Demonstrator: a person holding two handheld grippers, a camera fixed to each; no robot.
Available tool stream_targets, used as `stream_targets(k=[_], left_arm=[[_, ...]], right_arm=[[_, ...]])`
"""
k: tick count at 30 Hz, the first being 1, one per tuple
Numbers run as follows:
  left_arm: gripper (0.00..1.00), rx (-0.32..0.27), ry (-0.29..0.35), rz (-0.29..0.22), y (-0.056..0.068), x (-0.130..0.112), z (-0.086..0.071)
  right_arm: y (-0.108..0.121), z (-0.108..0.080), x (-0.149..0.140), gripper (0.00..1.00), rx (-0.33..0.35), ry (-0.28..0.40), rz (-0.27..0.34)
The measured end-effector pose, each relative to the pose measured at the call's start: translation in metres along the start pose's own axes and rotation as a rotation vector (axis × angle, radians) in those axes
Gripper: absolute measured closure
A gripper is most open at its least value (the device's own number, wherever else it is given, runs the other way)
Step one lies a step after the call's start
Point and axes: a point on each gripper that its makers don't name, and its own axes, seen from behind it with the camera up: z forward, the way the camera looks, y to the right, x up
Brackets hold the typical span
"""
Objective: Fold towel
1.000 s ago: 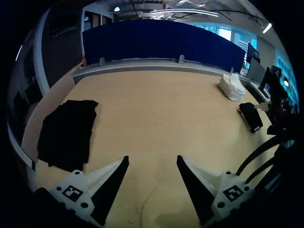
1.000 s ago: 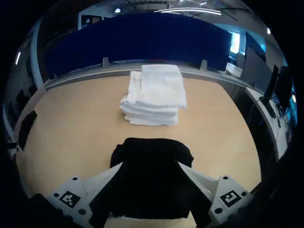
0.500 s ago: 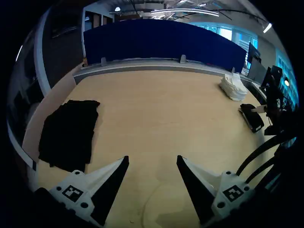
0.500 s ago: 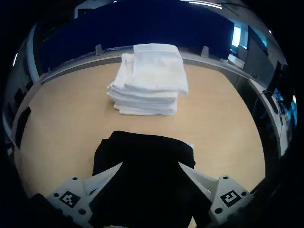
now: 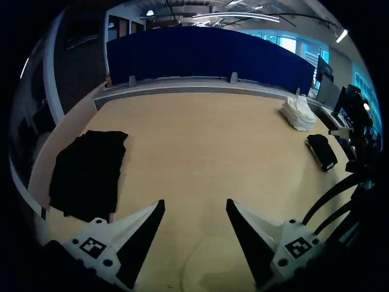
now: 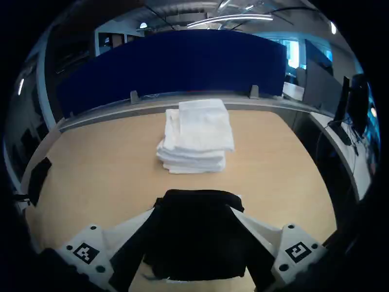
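Black and matte, the folded towel (image 6: 199, 233) is a thick, soft-edged rectangular pad with rounded corners, and a little pale trim peeks out along its near edge. In the right gripper view it lies on the pale wood-grain surface (image 6: 97, 160), directly between the two fingers of the right hand-held gripper (image 6: 195, 205). It spans the whole gap, and its far edge reaches just past the fingertips. Those fingers stand wide apart. The dark cloth merges with their dark inner faces, so I cannot tell whether they press its sides or merely flank it.

Straight ahead of that hand-held gripper, apart from the black towel, a stack of white towels (image 6: 197, 136) sits neatly squared, plush and layered. Beyond it a curved blue partition (image 6: 170, 68) runs along the far edge of the surface.

In the left gripper view the left hand-held gripper (image 5: 194, 202) is released. Its white wedge-shaped fingers are spread, with bare wood between them. To its left, near the edge of the surface, a black cloth (image 5: 87, 170) lies spread flat and slightly rumpled. Far to its right the same folded towel shows as a small dark block, with the white stack just beyond it.
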Motion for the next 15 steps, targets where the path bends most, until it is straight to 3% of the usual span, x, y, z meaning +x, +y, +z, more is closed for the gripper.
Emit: stream_targets(k=[8,15], left_arm=[[0.06,-0.01,0.015,0.003,0.002,0.002,-0.002],[0.06,-0.02,0.043,0.0,0.003,0.009,-0.003]], right_arm=[[-0.003,-0.026,0.028,0.0,-0.031,0.126,-0.003],[-0.017,-0.05,0.05,0.0,-0.042,0.252,0.029]])
